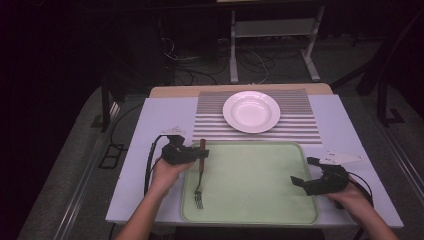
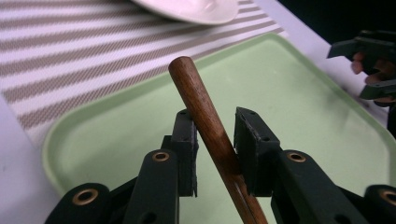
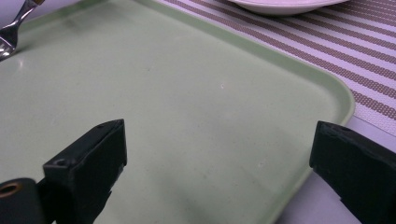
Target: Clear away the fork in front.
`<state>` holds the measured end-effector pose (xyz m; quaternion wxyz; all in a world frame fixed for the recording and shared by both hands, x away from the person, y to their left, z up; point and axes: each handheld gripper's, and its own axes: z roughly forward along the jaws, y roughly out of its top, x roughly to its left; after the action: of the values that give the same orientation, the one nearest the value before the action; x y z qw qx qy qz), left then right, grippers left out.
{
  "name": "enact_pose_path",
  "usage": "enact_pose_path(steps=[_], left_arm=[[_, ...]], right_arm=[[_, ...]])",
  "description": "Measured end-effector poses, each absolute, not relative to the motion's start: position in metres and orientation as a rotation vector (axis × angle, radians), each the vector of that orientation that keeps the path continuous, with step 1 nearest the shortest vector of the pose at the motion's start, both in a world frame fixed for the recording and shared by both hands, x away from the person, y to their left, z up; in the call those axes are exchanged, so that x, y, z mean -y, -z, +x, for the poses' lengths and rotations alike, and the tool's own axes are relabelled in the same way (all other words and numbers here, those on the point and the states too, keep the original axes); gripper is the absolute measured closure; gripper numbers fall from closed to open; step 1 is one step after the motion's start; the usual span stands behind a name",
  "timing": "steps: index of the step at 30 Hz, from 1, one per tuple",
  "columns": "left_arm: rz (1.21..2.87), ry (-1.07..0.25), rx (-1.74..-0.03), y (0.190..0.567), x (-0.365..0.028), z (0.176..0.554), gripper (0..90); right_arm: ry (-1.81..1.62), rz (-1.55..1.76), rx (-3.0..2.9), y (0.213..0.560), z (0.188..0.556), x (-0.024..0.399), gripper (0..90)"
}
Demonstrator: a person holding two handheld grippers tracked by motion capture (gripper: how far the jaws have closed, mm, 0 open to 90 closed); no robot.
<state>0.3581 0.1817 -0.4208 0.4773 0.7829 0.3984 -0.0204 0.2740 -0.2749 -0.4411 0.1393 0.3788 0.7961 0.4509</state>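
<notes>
A fork (image 1: 199, 186) with a brown wooden handle (image 2: 196, 98) lies at the left end of a pale green tray (image 1: 250, 175), its tines resting on the tray toward me. My left gripper (image 1: 201, 155) straddles the handle near its far end. In the left gripper view (image 2: 215, 135) the handle passes slanted through the gap, with room left beside the pads, so the jaws are open. My right gripper (image 1: 301, 170) hovers at the tray's right edge, its jaws wide open (image 3: 217, 149) over bare tray with nothing between them. The fork's tines (image 3: 8, 37) show far left there.
A white plate (image 1: 251, 111) sits on a striped placemat (image 1: 300, 127) beyond the tray, all on a white table (image 1: 150, 130). Cables trail from both grippers. Dark floor, cables and a stand's legs lie behind the table.
</notes>
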Motion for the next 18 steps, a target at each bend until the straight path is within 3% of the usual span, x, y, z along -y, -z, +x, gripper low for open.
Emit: enact_pose_path(steps=[18], left_arm=[[1.987, 0.045, -1.068, 0.442, -0.179, 0.368, 65.8]], right_arm=[[-1.307, 1.092, -2.302, 0.441, 0.274, 0.275, 4.0]])
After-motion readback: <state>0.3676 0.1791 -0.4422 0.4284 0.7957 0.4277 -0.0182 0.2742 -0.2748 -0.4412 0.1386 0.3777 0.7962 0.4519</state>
